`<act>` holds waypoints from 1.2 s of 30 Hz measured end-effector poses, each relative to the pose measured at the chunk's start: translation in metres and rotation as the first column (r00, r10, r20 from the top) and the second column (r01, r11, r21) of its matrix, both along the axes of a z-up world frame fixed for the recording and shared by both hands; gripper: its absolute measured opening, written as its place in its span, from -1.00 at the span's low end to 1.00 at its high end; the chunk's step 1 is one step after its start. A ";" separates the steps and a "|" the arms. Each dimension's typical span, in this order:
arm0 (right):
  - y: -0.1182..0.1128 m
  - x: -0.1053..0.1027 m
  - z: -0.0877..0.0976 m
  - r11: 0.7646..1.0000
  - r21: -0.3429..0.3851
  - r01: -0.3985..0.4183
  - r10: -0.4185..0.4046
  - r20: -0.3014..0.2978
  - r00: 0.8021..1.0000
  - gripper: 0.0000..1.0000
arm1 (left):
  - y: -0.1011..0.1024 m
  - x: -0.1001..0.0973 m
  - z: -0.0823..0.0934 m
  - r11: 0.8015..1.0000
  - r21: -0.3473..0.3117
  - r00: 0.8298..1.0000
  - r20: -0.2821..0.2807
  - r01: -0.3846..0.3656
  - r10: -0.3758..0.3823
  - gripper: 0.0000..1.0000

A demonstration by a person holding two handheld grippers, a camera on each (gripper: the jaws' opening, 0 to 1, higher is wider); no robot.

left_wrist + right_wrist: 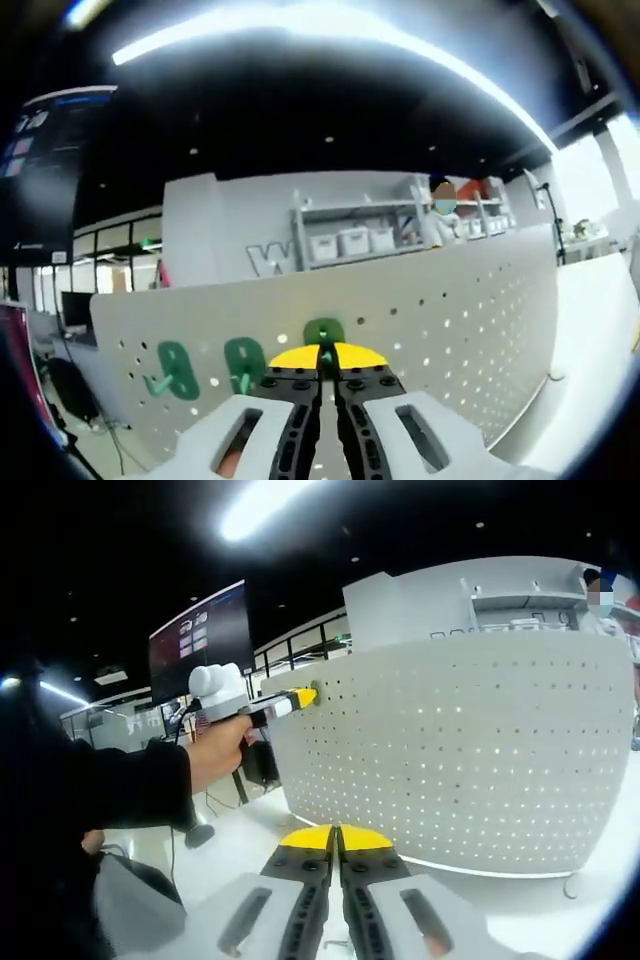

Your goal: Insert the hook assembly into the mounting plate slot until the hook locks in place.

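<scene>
A white perforated mounting plate (pixel 450 320) stands upright on a white table. Two green hooks (pixel 175 370) (pixel 243 362) hang on its left part. A third green hook (pixel 323 333) sits against the plate just right of them, and my left gripper (pixel 326 358) is shut on its stem, yellow tips close to the plate. In the right gripper view the plate (pixel 460 750) shows broadside, and a hand holds the left gripper (pixel 300 697) against its upper left edge. My right gripper (pixel 337 838) is shut with nothing in it, held back from the plate's lower edge.
The white table (pixel 500 905) runs in front of the plate. A person's dark sleeve (pixel 110 790) fills the left of the right gripper view. Behind the plate are a shelf with bins (pixel 350 240) and a dark screen (pixel 200 640).
</scene>
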State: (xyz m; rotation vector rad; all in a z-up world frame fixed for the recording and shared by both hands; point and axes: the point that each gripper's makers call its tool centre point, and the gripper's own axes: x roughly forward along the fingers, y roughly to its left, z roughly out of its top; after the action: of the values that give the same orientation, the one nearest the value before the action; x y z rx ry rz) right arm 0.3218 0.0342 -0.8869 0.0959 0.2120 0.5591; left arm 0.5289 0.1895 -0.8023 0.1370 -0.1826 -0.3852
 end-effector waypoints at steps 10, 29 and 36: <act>0.000 0.000 0.001 1.000 -0.006 -0.002 0.002 0.001 1.000 -1.00 | 0.000 0.000 -0.001 0.997 0.054 0.997 0.066 -0.047 0.044 -0.94; 0.003 0.000 -0.003 1.000 -0.010 -0.004 0.004 -0.013 1.000 -1.00 | -0.001 0.001 -0.001 0.956 0.275 0.985 0.162 -0.107 0.064 -0.93; 0.003 0.001 -0.005 1.000 -0.016 -0.001 0.001 -0.016 1.000 -1.00 | 0.002 0.000 0.000 0.996 0.078 0.996 0.083 -0.048 0.041 -0.91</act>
State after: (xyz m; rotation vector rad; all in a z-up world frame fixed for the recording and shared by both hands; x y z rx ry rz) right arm 0.3229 0.0368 -0.8924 0.0852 0.2324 0.5576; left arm 0.5294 0.1910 -0.8024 0.2352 -0.2444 -0.3429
